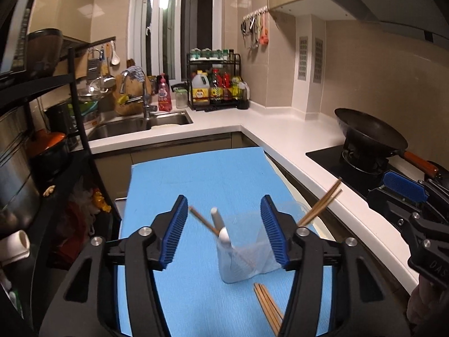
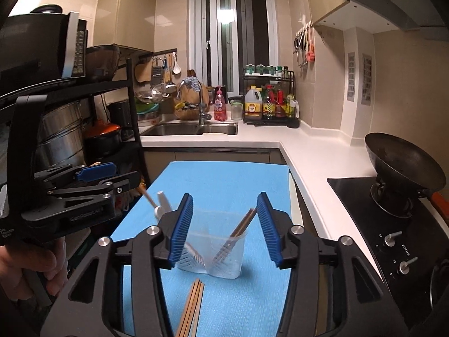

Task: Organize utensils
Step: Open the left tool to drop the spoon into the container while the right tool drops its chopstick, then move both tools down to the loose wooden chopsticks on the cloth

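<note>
both jaws are wide open and hold nothing. left gripper (image 1: 223,231) and right gripper (image 2: 224,226) hang over the blue mat (image 1: 213,174), each looking at the clear cup (image 2: 216,250) standing on it. chopsticks (image 2: 241,226) and a white spoon (image 1: 223,230) lean inside the cup (tips sticking out). more loose chopsticks (image 2: 192,309) lie flat on the mat just in front of the cup.

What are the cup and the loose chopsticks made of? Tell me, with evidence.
Cup: likely clear plastic, glossy; the chopsticks inside and the blue mat show through its thin walls.
Loose chopsticks: probably wood or bamboo, matte; uniform tan-brown colour, no shine.
</note>
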Demonstrator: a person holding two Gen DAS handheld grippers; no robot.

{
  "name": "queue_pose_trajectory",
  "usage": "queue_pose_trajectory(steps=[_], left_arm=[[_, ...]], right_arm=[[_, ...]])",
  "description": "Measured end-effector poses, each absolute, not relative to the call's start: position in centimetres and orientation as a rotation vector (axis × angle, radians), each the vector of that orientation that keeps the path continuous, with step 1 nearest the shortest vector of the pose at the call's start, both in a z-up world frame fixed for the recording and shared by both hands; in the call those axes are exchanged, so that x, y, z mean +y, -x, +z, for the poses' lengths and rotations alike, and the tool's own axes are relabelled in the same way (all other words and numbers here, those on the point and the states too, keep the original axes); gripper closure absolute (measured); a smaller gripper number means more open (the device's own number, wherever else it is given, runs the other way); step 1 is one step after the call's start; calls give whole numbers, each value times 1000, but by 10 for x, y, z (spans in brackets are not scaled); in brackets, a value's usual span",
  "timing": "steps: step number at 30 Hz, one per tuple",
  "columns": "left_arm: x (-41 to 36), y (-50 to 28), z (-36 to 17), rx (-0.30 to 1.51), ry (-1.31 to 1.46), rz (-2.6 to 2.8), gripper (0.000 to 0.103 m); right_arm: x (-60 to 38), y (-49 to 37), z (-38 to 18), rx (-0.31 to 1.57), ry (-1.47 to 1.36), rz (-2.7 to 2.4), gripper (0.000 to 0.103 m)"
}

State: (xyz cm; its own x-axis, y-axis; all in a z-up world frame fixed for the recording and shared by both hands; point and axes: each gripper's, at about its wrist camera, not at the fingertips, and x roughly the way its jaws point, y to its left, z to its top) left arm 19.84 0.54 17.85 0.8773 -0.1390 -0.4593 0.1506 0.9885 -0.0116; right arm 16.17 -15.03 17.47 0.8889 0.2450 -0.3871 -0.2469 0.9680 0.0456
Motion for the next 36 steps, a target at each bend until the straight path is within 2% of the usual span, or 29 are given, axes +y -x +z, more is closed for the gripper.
queue_pose_trajectory(steps=[8, 11, 17, 18, 19, 20, 21, 22, 24, 36], left_arm=[[17, -111, 124, 472, 0, -56, 43], [15, -85, 95, 502, 14, -43, 43], [16, -51, 57, 550, 46, -53, 43], [20, -48, 50, 562, 62, -57, 44], [21, -46, 44, 573, 68, -54, 53], [21, -44, 35, 594, 66, -50, 68], [20, -42, 27, 620, 64, -51, 74], [20, -42, 18, 648, 71, -63, 78], [19, -41, 6, 677, 97, -88, 84], [10, -44, -9, 708, 146, -159, 84]], right_arm=[[-153, -88, 135, 385, -9, 246, 51], [-154, -72, 107, 429, -7, 223, 43], [-156, -51, 52, 537, 2, 193, 43], [-159, -49, 43, 556, -24, 190, 43], [-161, -48, 35, 573, -36, 184, 44], [-161, -47, 27, 589, -43, 180, 45], [-161, -46, 18, 606, -49, 186, 51], [-159, -49, 8, 636, -51, 200, 68], [-154, -57, -8, 707, -56, 222, 86], [-123, -72, -45, 846, -26, 300, 85]])
